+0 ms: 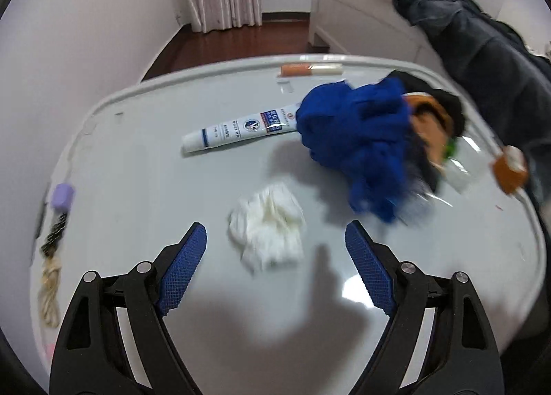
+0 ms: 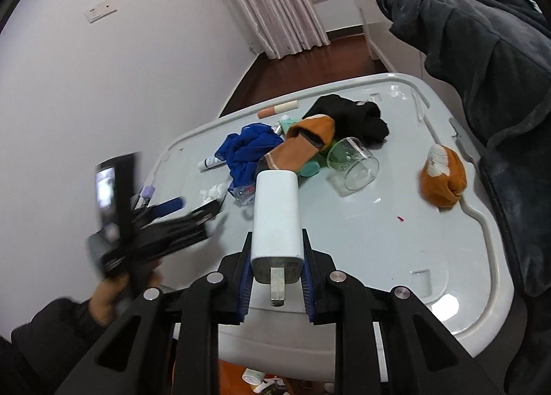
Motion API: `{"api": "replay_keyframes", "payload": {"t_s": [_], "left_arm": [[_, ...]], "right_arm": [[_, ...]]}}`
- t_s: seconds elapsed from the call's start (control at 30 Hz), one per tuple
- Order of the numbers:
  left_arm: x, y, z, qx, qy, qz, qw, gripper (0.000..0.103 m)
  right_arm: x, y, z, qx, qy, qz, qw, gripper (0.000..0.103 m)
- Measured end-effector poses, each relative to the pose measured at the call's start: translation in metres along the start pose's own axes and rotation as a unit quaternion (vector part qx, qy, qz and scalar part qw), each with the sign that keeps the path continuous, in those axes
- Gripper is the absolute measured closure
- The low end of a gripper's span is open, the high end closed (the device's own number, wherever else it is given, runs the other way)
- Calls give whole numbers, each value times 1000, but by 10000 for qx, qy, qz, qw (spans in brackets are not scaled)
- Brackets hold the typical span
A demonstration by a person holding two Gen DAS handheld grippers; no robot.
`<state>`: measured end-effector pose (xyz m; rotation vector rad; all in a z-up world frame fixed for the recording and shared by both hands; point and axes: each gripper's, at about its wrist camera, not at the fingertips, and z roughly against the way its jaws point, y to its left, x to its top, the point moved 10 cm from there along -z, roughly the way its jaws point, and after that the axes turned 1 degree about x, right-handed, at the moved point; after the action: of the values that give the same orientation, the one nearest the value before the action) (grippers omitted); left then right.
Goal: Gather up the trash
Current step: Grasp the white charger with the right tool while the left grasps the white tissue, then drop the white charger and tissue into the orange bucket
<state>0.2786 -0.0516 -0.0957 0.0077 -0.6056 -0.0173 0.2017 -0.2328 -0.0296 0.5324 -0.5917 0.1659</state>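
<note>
Bedroom clutter sits on a pale grey plastic tabletop (image 1: 144,167) with a raised rim, white wall and pleated curtains behind it. Nearest in the left wrist view, the left gripper (image 1: 275,247) has its blue-padded jaws partway open and touching nothing, poised over the near middle of the surface with the crumpled white tissue wad (image 1: 267,231) lying between and just ahead of the tips; that tissue looks like the trash to be collected. Beyond it lies a white squeeze tube with blue printing (image 1: 241,130), its far end tucked under a bunched royal-blue cloth (image 1: 358,140), and a small peach-and-white stick (image 1: 310,70) rests at the far edge. Along the left edge are a lilac cap (image 1: 62,196) and a knotted cord (image 1: 50,278). In the right wrist view the right gripper (image 2: 275,278) is clamped on a white rectangular plug-in charger block (image 2: 277,214), prongs pointing back at the camera, held above the near edge; past it an overturned clear glass beaker (image 2: 354,164) lies near the middle and an orange plush slipper (image 2: 442,178) by the right edge. The tissue is light and loose, so closing too high could pinch only a fold and drop it, or the tips could push it away. The charger, gripped low, could pivot out.
</note>
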Motion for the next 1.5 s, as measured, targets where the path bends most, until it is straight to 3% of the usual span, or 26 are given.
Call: {"api": "replay_keyframes", "payload": {"t_s": [0.07, 0.1, 0.23, 0.33, 0.47, 0.6, 0.73, 0.97, 1.13, 1.23, 1.27, 1.33, 1.37, 1.4, 1.5], "left_arm": [[0, -4, -18, -132, 146, -79, 9998, 72], [2, -6, -17, -235, 73, -51, 9997, 80], [-2, -6, -14, -144, 103, -47, 9998, 89], [-8, -1, 17, -283, -42, 51, 9996, 90], [-30, 0, 90, -556, -286, 24, 9980, 90], [-72, -5, 156, -814, -366, -61, 9960, 90], [-124, -16, 194, -937, -307, -287, 9947, 90], [-195, -22, 202, -964, -13, -506, 9941, 90], [-229, -23, 179, -1201, 685, -320, 9899, 90], [-237, -24, 166, -1242, 1004, -299, 9867, 89], [-242, -26, 164, -1243, 1103, -299, 9856, 82], [-251, -28, 158, -1231, 1330, -307, 9830, 57], [-257, -26, 154, -1079, 1487, -313, 9825, 33], [-259, -24, 152, -1010, 1537, -306, 9825, 26], [-262, -20, 148, -1028, 1670, -184, 9804, 26]], "right_arm": [[0, 1, -2, 1, 7, 43, 10000, 79], [0, 3, -5, 10, 38, 67, 10000, 79], [-2, 8, -13, 25, 135, 142, 9998, 79], [-2, 15, -12, 14, 80, 297, 9995, 79], [-4, 27, -7, 101, -25, 451, 9989, 79], [-16, 46, 16, 241, -221, 455, 9984, 79], [-58, 77, 41, 471, -112, 522, 9975, 79], [-160, 106, 53, 367, 675, 1004, 9920, 79], [-204, 91, 31, 249, 1334, 720, 9881, 79], [-217, 88, 20, 156, 1647, 690, 9838, 79], [-218, 88, 18, 136, 1699, 717, 9828, 79], [-220, 88, 14, 141, 1818, 737, 9805, 77], [-222, 87, 10, 99, 1885, 727, 9793, 69], [-223, 85, 7, 63, 1939, 690, 9786, 55], [-221, 81, 8, 41, 1881, 632, 9801, 53]]}}
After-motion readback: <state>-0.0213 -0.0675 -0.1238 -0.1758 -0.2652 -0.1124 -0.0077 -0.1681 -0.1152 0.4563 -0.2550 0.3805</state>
